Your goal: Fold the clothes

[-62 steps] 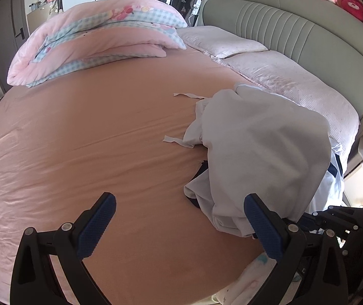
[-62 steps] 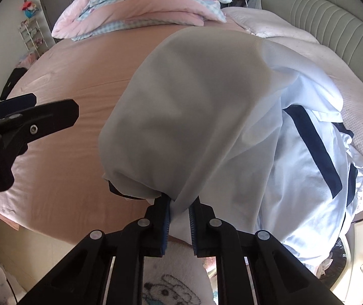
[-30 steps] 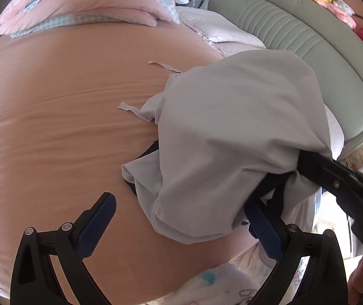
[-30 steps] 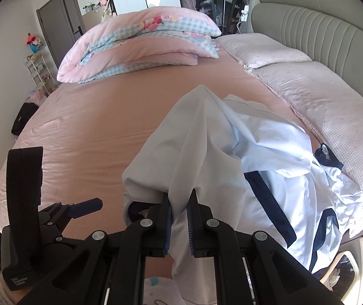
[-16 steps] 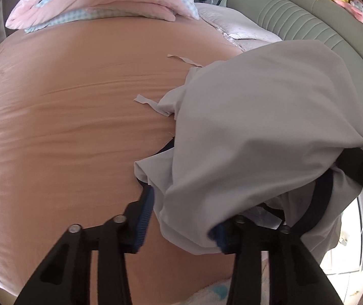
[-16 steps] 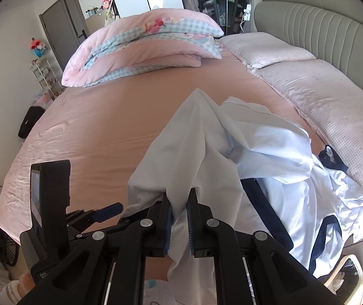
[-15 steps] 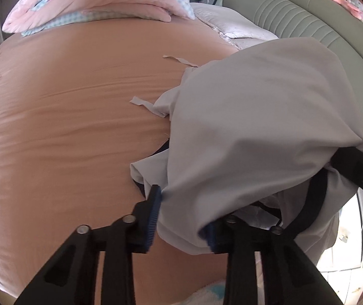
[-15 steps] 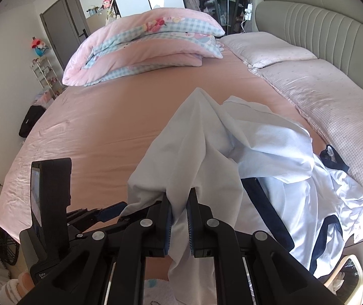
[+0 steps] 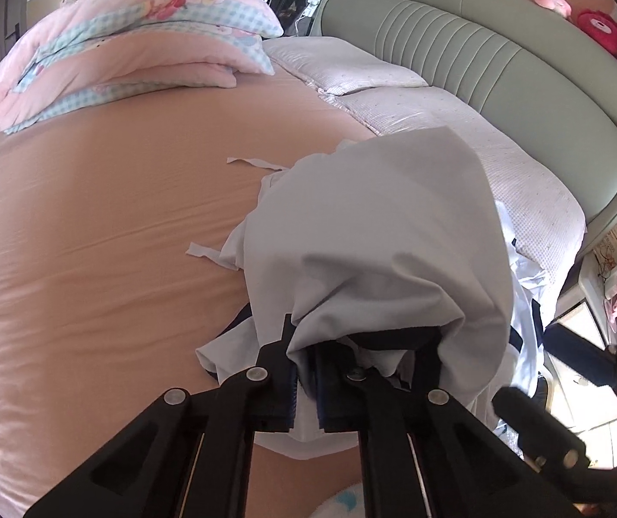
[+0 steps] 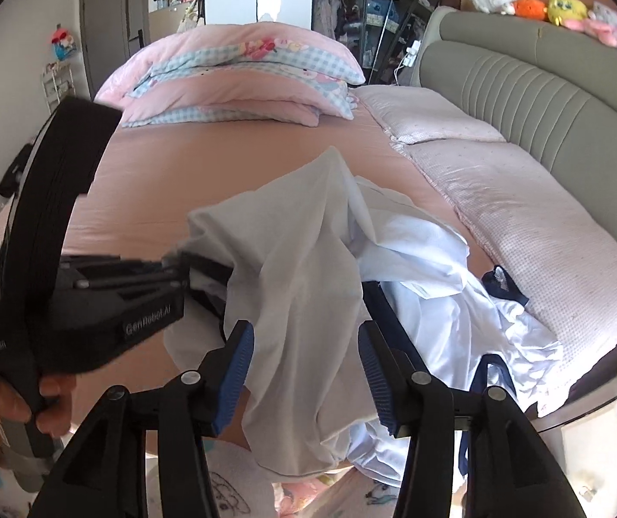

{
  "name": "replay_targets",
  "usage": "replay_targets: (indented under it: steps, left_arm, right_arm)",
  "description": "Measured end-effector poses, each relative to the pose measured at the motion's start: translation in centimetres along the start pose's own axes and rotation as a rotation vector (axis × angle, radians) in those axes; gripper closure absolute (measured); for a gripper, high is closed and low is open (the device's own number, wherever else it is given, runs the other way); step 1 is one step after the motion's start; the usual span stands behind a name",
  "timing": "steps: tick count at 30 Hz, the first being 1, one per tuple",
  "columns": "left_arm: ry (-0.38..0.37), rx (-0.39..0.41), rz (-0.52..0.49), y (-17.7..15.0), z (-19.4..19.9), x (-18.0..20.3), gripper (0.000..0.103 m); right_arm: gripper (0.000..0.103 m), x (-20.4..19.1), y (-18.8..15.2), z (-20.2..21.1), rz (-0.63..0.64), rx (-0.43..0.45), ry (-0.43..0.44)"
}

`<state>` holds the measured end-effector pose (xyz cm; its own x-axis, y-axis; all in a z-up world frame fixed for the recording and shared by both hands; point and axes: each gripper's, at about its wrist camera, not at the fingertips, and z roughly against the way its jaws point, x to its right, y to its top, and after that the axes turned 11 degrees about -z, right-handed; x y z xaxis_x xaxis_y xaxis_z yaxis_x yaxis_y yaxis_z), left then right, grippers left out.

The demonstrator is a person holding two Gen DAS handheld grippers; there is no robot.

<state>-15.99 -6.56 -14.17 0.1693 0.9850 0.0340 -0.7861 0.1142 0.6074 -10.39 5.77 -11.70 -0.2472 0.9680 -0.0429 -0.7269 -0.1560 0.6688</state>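
White garment (image 9: 386,237) with navy trim: heaped on the near right part of the pink bed (image 9: 92,237), one fold lifted off the sheet. Clamped at that lifted fold by the left gripper (image 9: 306,397), blue pads just closed tight on the cloth, fabric draped over the fingers. Seen from the right wrist: same gripper (image 10: 179,270) reaching in from the left, a person's hand (image 10: 2,405) on its handle. Right gripper (image 10: 304,367) just opening, blue fingers (image 10: 235,362) parted, cloth hanging loose between them and not pressed. Rest of the garment (image 10: 459,302) spilling toward the bed's edge beside two pink pillows (image 10: 520,224). Folded pink duvet (image 10: 239,77) at the far end, well apart. Grey headboard (image 10: 546,95) behind the pillows.
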Motion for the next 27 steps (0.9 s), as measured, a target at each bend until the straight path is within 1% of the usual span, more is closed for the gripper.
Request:
replay_targets:
  steps: [2,3,9,13,20,24,27]
  left_arm:
    - [0.013,0.014,-0.042,0.6,0.6,0.4,0.098]
    - [0.014,0.022,-0.058,1.0,0.8,0.5,0.098]
    - [-0.070,0.061,-0.037,2.1,2.2,-0.2,0.098]
    - [-0.047,0.069,-0.064,2.3,2.8,0.1,0.098]
    - [-0.061,0.070,-0.070,2.2,2.9,-0.1,0.098]
    - [-0.073,0.079,-0.099,2.2,3.1,0.1,0.098]
    - [-0.096,0.092,-0.088,2.3,3.4,-0.3,0.098]
  right_arm:
    - [0.053,-1.0,-1.0,0.5,0.035,0.010,-0.009]
    - [0.053,-1.3,-1.4,0.6,0.035,0.013,0.003]
    - [0.053,-3.0,-2.4,-0.5,-0.005,-0.006,0.036]
    - [0.053,-3.4,-2.1,-1.7,-0.010,-0.014,-0.010]
    - [0.053,-2.5,-1.5,-3.1,-0.048,-0.023,-0.069]
    - [0.053,-2.2,-1.3,-3.4,-0.053,-0.021,-0.054]
    - [0.053,-2.3,-1.1,-4.0,-0.067,-0.024,-0.056]
